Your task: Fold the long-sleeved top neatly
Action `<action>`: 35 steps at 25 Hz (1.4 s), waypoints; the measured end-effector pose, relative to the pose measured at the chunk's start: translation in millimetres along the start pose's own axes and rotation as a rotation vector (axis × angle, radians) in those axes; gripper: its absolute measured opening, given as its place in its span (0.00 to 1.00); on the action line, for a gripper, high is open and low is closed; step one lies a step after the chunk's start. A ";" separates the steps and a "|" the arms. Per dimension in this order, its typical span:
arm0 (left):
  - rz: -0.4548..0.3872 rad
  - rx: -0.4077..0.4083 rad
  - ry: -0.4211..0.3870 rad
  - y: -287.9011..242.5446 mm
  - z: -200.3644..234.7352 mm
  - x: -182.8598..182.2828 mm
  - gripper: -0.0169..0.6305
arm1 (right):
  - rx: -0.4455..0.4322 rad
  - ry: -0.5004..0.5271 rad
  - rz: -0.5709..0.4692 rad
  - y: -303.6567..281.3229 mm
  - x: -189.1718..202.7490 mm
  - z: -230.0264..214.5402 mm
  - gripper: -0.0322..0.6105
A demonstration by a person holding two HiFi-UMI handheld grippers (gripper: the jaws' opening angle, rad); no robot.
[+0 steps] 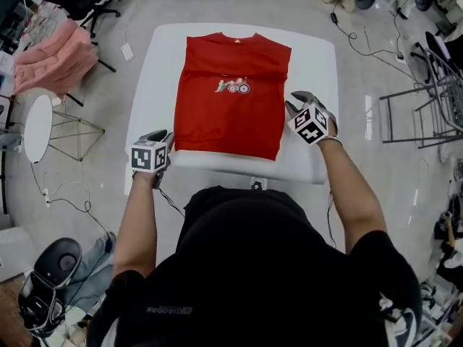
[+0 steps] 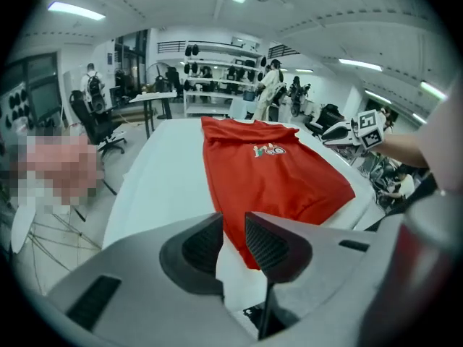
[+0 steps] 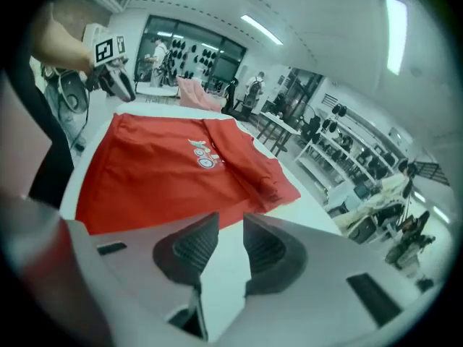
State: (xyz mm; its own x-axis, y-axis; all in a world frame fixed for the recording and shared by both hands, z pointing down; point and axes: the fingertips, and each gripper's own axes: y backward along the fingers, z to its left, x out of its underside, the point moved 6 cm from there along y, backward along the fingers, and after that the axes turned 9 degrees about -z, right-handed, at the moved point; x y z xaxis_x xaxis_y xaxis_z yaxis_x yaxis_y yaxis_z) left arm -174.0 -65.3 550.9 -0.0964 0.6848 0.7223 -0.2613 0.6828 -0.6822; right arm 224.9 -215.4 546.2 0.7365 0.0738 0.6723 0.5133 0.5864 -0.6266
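Note:
A red long-sleeved top [image 1: 231, 92] with a small printed picture on the chest lies flat on the white table [image 1: 163, 63]. Its sleeves are folded in, so it forms a rectangle with the collar at the far edge. My left gripper [image 1: 163, 136] hovers at the top's near left corner, just off the hem. In the left gripper view that gripper [image 2: 233, 219] is open, with only table and the red hem [image 2: 275, 172] beyond the gap. My right gripper [image 1: 298, 101] is beside the top's right edge. In the right gripper view it [image 3: 230, 219] is open over bare table, the top [image 3: 166, 172] to its left.
A pink cloth [image 1: 54, 56] lies draped over a chair at the far left, beside a round white side table [image 1: 37, 127]. A metal rack [image 1: 427, 100] stands to the right. Cables trail on the floor around the table. The person's body is at the table's near edge.

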 end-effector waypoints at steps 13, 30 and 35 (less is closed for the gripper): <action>0.094 0.241 -0.669 3.5 -24.4 50.0 0.18 | -0.069 -0.023 0.101 68.6 -11.6 170.9 0.21; 0.166 0.256 -1.155 -17.4 -45.5 59.0 0.18 | -0.147 0.436 0.362 53.0 17.2 202.3 0.18; 0.239 0.251 -1.073 -22.3 -43.1 56.7 0.12 | -0.193 0.420 0.355 49.3 19.0 199.9 0.13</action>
State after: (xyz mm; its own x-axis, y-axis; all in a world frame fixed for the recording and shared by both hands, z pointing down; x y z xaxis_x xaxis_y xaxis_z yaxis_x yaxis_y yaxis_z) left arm -132.3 -30.7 602.1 -0.9140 0.1352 0.3825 -0.2998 0.4103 -0.8613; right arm 176.1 -23.8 606.9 0.9695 -0.1103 0.2190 0.2452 0.4240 -0.8719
